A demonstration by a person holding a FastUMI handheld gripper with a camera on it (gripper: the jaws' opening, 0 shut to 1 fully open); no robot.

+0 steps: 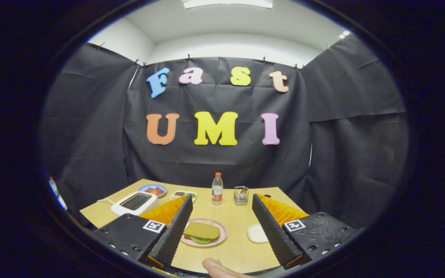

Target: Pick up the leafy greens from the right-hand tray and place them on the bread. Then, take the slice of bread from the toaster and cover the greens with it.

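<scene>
A pink plate (220,239) lies on the wooden table between my fingers, closer to the left one. On it a brown bread slice (202,231) covers leafy greens (200,240), whose green edge peeks out beneath. A white toaster (135,202) stands beyond the left finger. A small white tray (257,233) lies near the right finger. My gripper (222,222) hovers above the table's near side, open wide, with nothing between its fingers.
A blue plate with reddish food (153,190) and a small tray of food (183,195) sit behind the toaster. A water bottle (217,189) and a wire holder (241,195) stand at the table's far side. A person's fingertip (216,267) shows at the near edge.
</scene>
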